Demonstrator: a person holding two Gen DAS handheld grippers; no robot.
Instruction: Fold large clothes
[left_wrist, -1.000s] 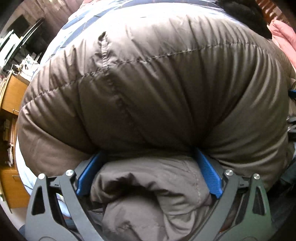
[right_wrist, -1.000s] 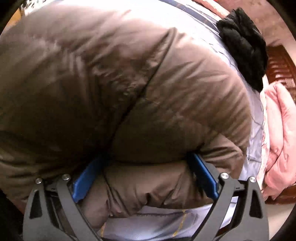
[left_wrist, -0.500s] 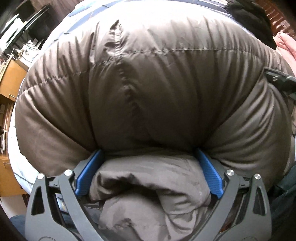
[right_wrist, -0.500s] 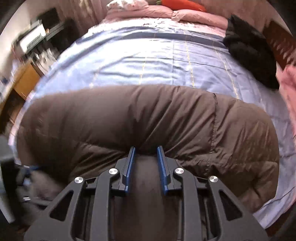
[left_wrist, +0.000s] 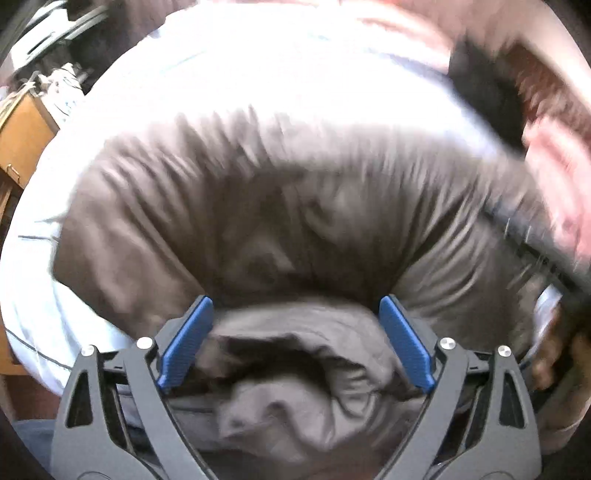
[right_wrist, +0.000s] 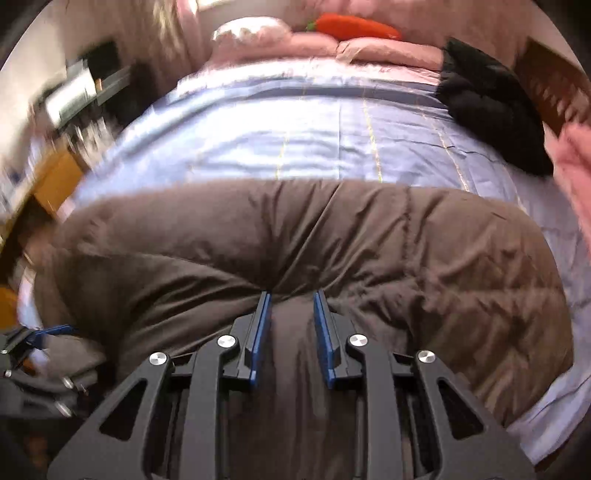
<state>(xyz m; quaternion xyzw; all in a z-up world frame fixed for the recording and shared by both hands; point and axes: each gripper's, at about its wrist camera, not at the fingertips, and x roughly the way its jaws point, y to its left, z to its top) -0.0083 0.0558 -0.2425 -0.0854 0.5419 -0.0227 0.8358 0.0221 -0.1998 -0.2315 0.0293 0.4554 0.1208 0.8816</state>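
A puffy brown down jacket (left_wrist: 277, 206) lies bunched on a light blue bed sheet (left_wrist: 258, 74). My left gripper (left_wrist: 295, 301) has a thick roll of the jacket between its blue pads, which press on it from both sides; its jaws are closing. From the right wrist view the jacket (right_wrist: 332, 229) spreads across the sheet (right_wrist: 295, 129). My right gripper (right_wrist: 291, 294) stands narrow, pinching a fold of the jacket. The left gripper (right_wrist: 37, 332) shows at the lower left edge there. The left wrist view is blurred.
A black garment (right_wrist: 484, 99) lies at the bed's far right, with pink bedding (right_wrist: 576, 166) beside it. An orange-red plush (right_wrist: 354, 26) rests at the head of the bed. A wooden cabinet (left_wrist: 22, 136) stands left of the bed. A hand (left_wrist: 554, 350) shows at right.
The right gripper went from wide around a jacket bundle to narrow on a fold, and drew back so the bed shows. The left gripper rose with its roll; more sheet is visible.
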